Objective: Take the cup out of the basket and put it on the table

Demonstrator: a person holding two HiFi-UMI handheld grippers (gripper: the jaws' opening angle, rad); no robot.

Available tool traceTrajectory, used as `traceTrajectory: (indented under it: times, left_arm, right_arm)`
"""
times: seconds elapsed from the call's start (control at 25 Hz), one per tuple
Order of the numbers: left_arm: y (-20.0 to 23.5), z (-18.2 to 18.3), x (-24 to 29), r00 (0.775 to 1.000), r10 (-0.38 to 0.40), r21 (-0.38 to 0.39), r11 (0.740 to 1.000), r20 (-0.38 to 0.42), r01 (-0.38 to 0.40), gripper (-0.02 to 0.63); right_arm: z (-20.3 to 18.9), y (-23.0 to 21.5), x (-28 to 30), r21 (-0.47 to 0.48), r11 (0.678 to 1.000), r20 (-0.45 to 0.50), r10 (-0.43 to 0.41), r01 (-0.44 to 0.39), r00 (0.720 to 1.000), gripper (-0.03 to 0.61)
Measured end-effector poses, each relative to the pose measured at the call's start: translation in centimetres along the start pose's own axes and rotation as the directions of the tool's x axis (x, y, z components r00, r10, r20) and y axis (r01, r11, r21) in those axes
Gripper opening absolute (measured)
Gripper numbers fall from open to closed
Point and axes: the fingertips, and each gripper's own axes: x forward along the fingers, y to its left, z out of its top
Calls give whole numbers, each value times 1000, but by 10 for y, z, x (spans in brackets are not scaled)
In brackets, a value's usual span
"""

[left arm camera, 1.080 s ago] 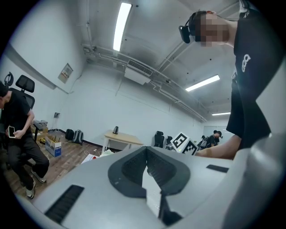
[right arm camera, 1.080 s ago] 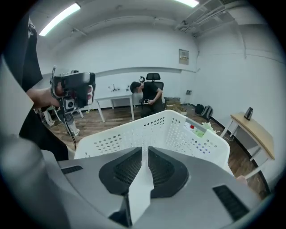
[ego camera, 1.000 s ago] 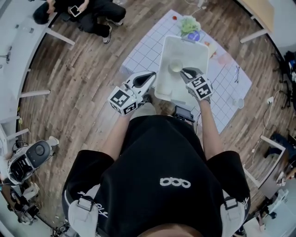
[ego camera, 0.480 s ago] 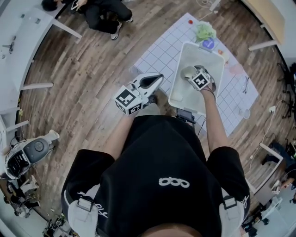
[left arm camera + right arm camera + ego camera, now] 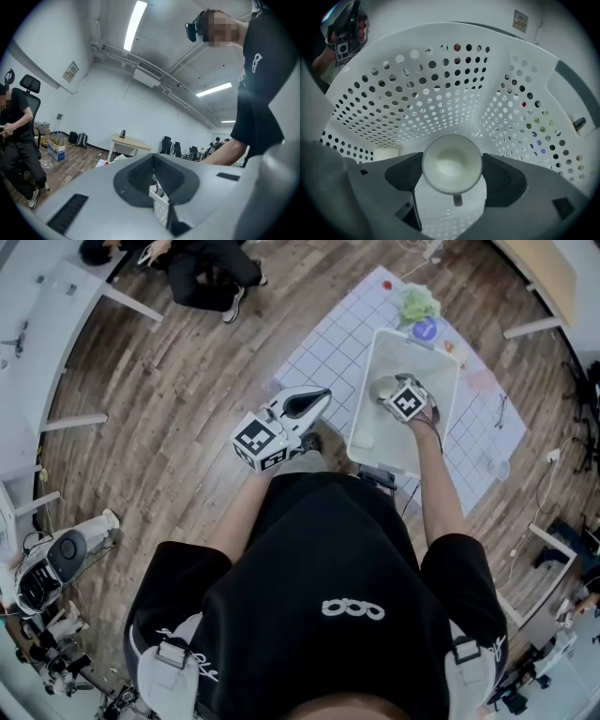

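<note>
A white cup (image 5: pixel 452 164) stands upright on the floor of the white perforated basket (image 5: pixel 431 93), its handle turned toward the camera. My right gripper (image 5: pixel 452 171) points steeply down into the basket. Its jaws have just been opening and now stand wide on either side of the cup's rim, with no squeeze showing. In the head view the right gripper (image 5: pixel 394 392) is low inside the basket (image 5: pixel 370 427), right over the cup (image 5: pixel 382 387). My left gripper (image 5: pixel 321 397) hovers shut and level to the left of the basket, holding nothing. In its own view, the left gripper (image 5: pixel 157 180) faces out into the room.
The basket rests on a table covered with a white grid sheet (image 5: pixel 333 343). A green bundle (image 5: pixel 414 304) and a blue object (image 5: pixel 424 330) lie beyond the basket's far end. A small cup (image 5: pixel 497 468) sits on the sheet at right. A person (image 5: pixel 202 263) sits at the top.
My right gripper has sunk into the basket and tipped downward, and its jaws have opened around the cup. The left gripper has shifted a little sideways.
</note>
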Motion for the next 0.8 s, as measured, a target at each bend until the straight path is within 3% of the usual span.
traceTrajectory:
  times: [0.48, 0.8]
  left_arm:
    - [1, -1, 3, 1000, -1, -1, 1000, -8, 1, 8]
    - [-16, 5, 16, 1000, -27, 13, 1000, -1, 27, 8]
  right_arm:
    - [9, 0, -21, -17, 999, 41, -41, 41, 998, 368]
    - [31, 9, -85, -30, 995, 171, -85, 91, 982, 368]
